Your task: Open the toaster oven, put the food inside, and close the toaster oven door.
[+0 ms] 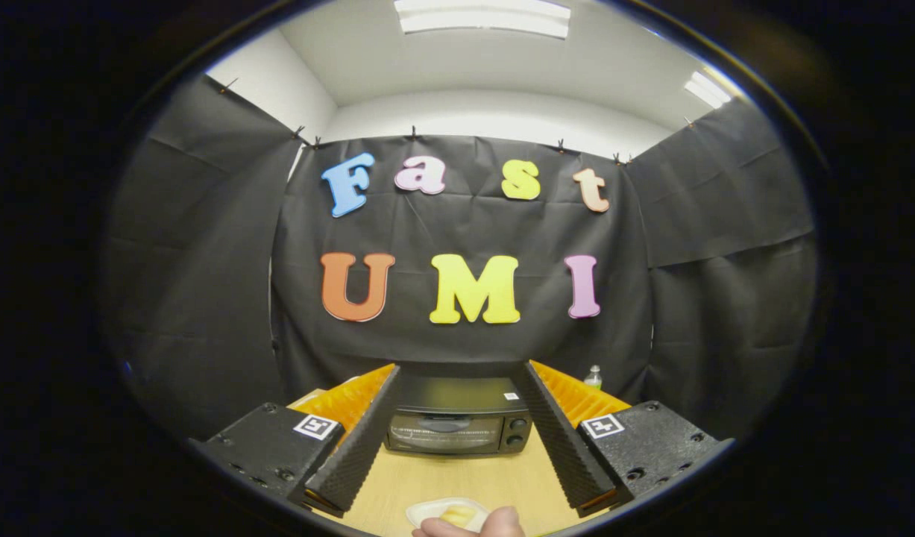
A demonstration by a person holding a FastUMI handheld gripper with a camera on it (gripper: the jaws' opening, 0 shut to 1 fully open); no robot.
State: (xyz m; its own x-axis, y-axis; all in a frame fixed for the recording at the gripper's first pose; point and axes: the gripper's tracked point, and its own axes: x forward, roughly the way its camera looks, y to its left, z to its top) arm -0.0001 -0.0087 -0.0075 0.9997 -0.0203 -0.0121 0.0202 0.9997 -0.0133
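A black toaster oven [457, 425] stands at the far side of the wooden table [457, 477], its glass door closed and two knobs on its right. My gripper [457, 373] is open, its two ribbed black fingers [356, 447] spread wide, with the oven framed between and beyond them. Nothing is between the fingers. Close below them, a white plate [446, 512] with pale yellow food [458, 514] lies on the table, and a person's hand [476, 526] touches its near edge.
A small clear bottle [593, 377] stands to the right of the oven, near the black cloth wall. Bare tabletop lies between the plate and the oven.
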